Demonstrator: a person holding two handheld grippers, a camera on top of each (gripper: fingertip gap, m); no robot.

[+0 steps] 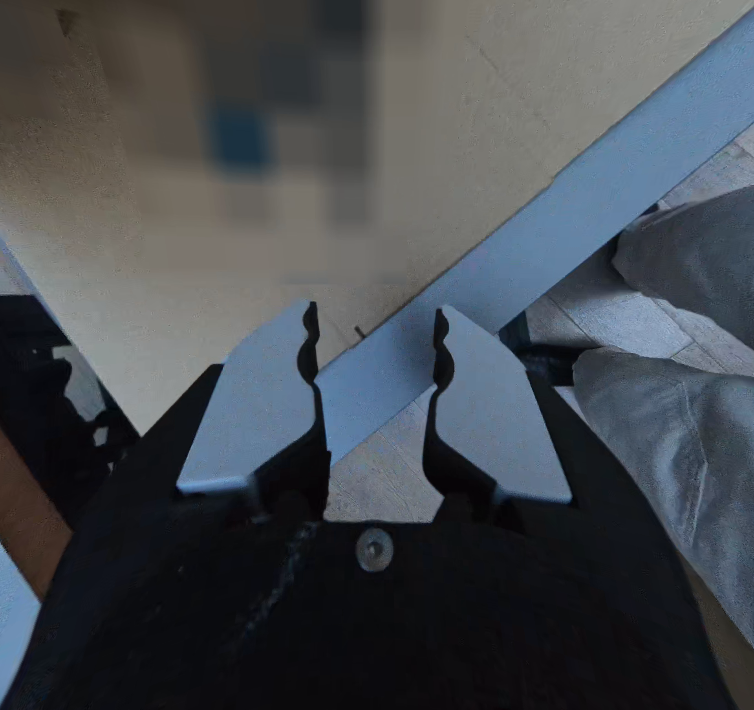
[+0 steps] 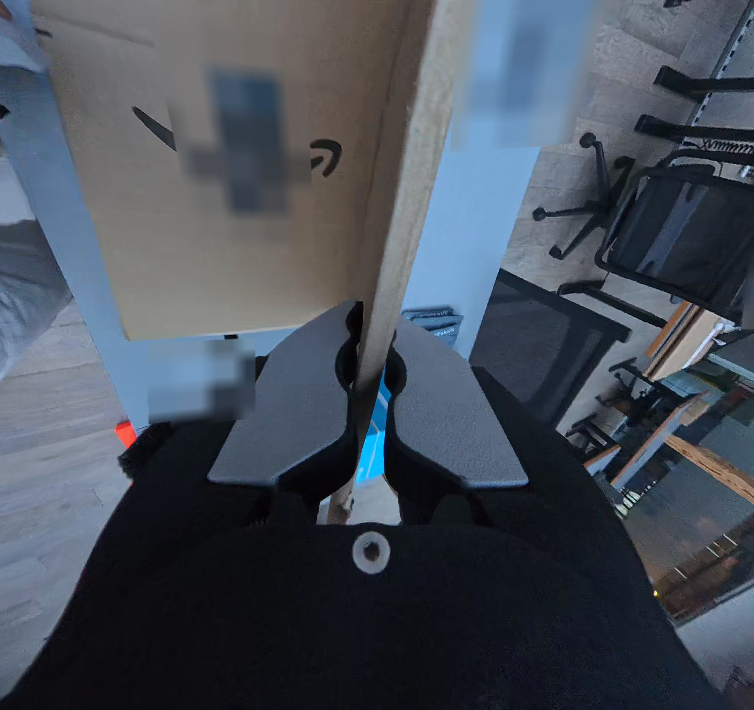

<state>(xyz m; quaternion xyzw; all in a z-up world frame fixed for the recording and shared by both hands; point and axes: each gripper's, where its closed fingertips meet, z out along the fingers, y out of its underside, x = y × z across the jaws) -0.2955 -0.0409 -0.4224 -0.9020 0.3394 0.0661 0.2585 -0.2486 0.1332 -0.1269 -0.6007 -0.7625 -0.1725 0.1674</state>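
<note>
A flat tan cardboard box (image 1: 143, 221) lies on a white table (image 1: 591, 184). My left gripper (image 1: 375, 315) is open and empty, with its fingertips over the table's edge strip, right beside the box's edge. In the right wrist view the box's broad face (image 2: 196, 261) fills the upper left. My right gripper (image 2: 377, 319) is shut on a cardboard flap (image 2: 412, 159) of the box. The flap shows edge-on and runs up between the fingers (image 2: 298, 384).
A person's legs in grey trousers (image 1: 673, 466) are close at the right, above a pale wood-look floor (image 1: 387, 470). Black office chairs (image 2: 685, 233) and a chair base (image 2: 587, 208) stand by a rough wall. A blue object (image 2: 373, 445) shows behind the flap. My right fingertips sit around 35 centimetres from my left ones.
</note>
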